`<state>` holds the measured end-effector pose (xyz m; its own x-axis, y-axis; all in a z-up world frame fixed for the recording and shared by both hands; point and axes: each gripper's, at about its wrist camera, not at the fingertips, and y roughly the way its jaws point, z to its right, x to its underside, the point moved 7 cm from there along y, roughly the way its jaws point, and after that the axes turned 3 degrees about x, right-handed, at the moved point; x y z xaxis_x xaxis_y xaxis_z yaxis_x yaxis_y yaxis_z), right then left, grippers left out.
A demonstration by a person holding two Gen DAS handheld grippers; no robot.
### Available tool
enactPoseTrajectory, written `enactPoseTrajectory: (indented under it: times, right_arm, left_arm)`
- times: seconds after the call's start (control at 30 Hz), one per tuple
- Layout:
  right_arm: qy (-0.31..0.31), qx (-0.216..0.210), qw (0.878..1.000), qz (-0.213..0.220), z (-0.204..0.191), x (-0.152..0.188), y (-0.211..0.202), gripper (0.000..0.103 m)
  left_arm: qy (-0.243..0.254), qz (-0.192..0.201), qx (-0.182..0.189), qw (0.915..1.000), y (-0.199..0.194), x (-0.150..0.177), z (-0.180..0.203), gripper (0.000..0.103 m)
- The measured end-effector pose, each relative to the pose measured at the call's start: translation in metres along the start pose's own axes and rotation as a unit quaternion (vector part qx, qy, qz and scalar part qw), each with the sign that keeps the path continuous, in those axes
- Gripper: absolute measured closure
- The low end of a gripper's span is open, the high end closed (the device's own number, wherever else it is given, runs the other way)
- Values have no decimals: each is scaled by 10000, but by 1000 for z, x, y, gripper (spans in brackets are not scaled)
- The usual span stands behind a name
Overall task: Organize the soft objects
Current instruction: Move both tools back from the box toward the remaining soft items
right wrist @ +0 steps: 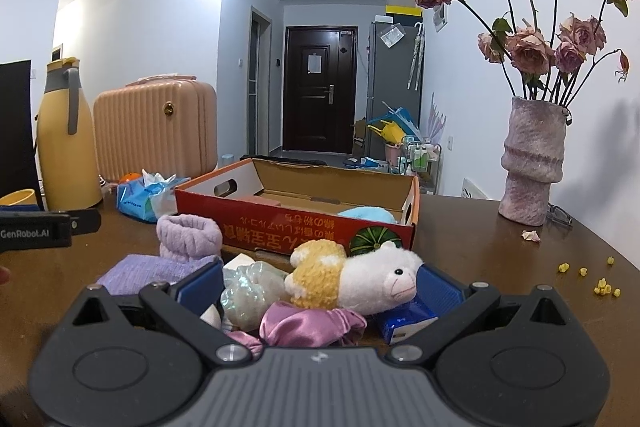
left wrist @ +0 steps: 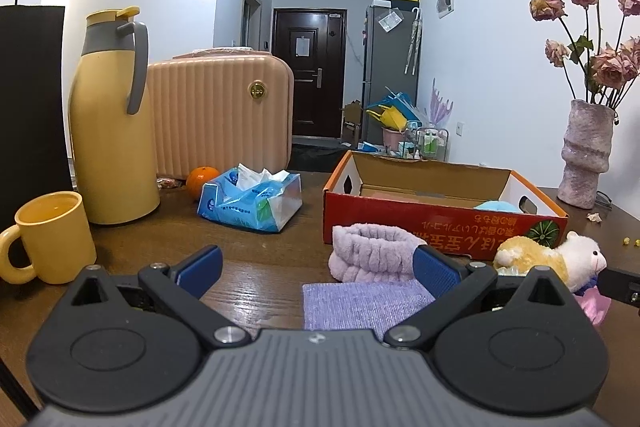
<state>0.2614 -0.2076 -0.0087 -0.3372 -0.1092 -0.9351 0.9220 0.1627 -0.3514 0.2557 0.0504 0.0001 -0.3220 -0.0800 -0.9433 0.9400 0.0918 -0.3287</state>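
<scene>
My left gripper [left wrist: 318,271] is open and low over the brown table, with a flat purple cloth [left wrist: 360,303] between its fingers. Just beyond its right fingertip lies a fluffy lilac headband [left wrist: 372,259]. The red cardboard box [left wrist: 440,223] stands behind them, with a light-blue soft thing [left wrist: 496,206] inside. My right gripper [right wrist: 320,287] is open around a pile: a white-and-yellow plush alpaca [right wrist: 360,279], an iridescent scrunchie [right wrist: 248,291], a pink satin scrunchie [right wrist: 308,323] and a blue pack [right wrist: 404,323]. The headband [right wrist: 188,237] and box [right wrist: 304,227] lie beyond.
A yellow mug [left wrist: 52,239], a yellow thermos [left wrist: 112,119], a tissue pack [left wrist: 252,203], an orange [left wrist: 202,179] and a pink case [left wrist: 220,115] fill the left. A vase of dried roses [right wrist: 532,163] stands at the right, near yellow crumbs [right wrist: 600,283].
</scene>
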Motion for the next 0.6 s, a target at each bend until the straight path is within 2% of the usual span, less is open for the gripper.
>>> enactPoseTrajectory:
  times: [0.6]
  right_arm:
    - [-222,-38,9993,-313,-18,17,13,0]
  left_arm:
    - [115,-236,207,9994,0,12,-10,0]
